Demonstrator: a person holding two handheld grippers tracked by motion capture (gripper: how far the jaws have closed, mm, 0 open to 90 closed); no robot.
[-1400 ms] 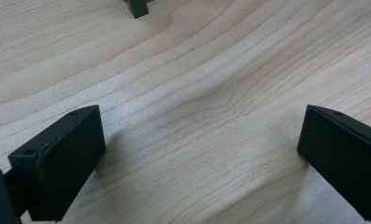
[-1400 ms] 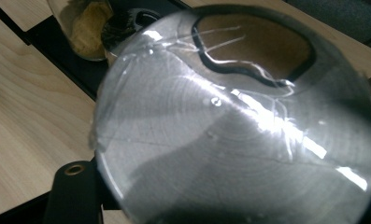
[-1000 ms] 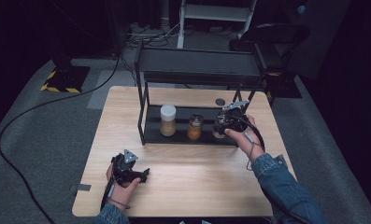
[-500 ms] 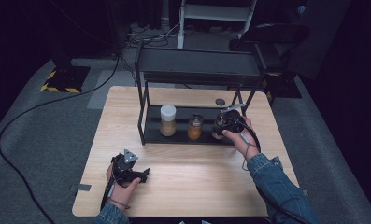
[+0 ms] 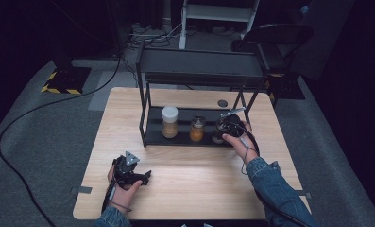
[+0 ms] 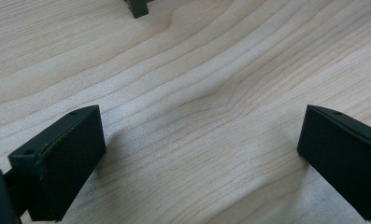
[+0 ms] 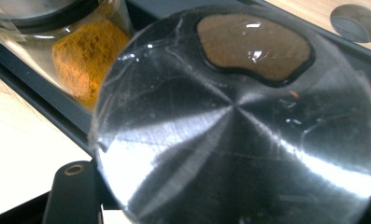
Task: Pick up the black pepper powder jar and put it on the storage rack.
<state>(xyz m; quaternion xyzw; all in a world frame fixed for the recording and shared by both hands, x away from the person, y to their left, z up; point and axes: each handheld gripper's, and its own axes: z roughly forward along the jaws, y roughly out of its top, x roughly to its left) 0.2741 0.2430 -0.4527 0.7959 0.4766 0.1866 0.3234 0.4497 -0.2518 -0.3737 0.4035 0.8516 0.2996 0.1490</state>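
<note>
right claw [image 5: 223, 130] clenched on brown spice jar [image 7: 239, 116] | at rack [image 5: 175, 137] right end | left claw [image 6: 197, 154] released | risk: jar clips orange jar [image 7: 80, 60], topples

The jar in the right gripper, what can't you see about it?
- Jar, right gripper view: its shiny lid hides the sides and bottom.
- Same jar, high view: right gripper covers it.
- Orange jar, right gripper view: cut off by the top edge.
</note>
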